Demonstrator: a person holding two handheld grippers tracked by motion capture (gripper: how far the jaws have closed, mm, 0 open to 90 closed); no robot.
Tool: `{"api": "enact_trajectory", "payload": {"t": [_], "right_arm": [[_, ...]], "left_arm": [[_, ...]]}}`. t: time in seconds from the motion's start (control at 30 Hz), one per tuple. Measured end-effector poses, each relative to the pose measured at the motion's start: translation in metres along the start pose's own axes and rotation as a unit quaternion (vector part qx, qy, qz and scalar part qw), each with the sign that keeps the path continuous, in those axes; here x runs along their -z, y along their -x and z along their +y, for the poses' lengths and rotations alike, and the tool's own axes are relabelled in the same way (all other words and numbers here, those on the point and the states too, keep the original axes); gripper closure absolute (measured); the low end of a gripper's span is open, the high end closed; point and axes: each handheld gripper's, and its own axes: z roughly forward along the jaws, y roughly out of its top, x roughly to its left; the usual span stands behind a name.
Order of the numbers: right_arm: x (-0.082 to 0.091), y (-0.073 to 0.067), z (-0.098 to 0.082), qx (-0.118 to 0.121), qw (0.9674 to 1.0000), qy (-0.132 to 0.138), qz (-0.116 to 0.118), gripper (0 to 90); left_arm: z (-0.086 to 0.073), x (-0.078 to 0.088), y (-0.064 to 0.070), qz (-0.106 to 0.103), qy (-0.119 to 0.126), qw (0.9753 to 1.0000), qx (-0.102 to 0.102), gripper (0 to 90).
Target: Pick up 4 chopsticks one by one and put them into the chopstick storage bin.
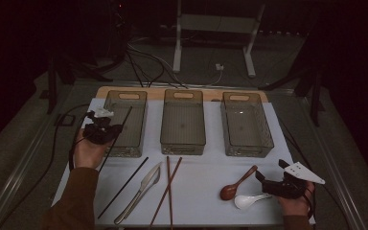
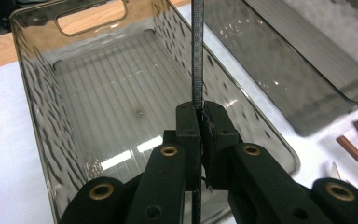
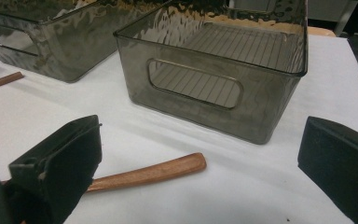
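Note:
My left gripper [image 1: 114,130] is shut on a thin black chopstick [image 1: 127,115], which slants over the front-left corner of the left smoky bin [image 1: 124,98]. In the left gripper view the black chopstick [image 2: 197,70] runs straight up from between the closed pads of the left gripper [image 2: 201,123], above that bin [image 2: 42,93]. My right gripper [image 1: 262,184] rests low at the table's right front, open and holding nothing. In its own view the right gripper [image 3: 198,140] has its jaws wide apart over the handle of a wooden spoon [image 3: 158,170], facing the right bin [image 3: 270,126].
Three smoky plastic bins stand in a row at the back of the white mat [image 1: 201,201]. A second black chopstick [image 1: 123,187], a table knife [image 1: 141,191], two brown chopsticks [image 1: 168,189], a wooden spoon [image 1: 237,184] and a white spoon [image 1: 249,200] lie in front.

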Motion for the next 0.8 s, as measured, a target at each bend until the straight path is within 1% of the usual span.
{"api": "enact_trajectory", "payload": {"t": [0.17, 0.3, 0.37, 0.8], "right_arm": [[0.000, 0.000, 0.000, 0.000, 1.0000, 0.000, 0.000, 0.0], [0.000, 0.000, 0.000, 0.000, 1.0000, 0.000, 0.000, 0.0], [0.000, 0.000, 0.000, 0.000, 1.0000, 0.000, 0.000, 0.0], [-0.001, 0.000, 0.000, 0.001, 1.0000, -0.001, 0.001, 0.0]], "left_arm": [[0.003, -0.005, -0.004, 0.000, 0.007, 0.9999, 0.011, 87.6], [0.006, -0.009, -0.006, 0.004, 0.006, 0.9999, 0.010, 87.6], [0.009, -0.012, -0.007, 0.004, 0.007, 0.9999, 0.014, 87.6], [0.025, -0.025, -0.018, 0.012, 0.011, 0.9996, 0.022, 87.6]]}}
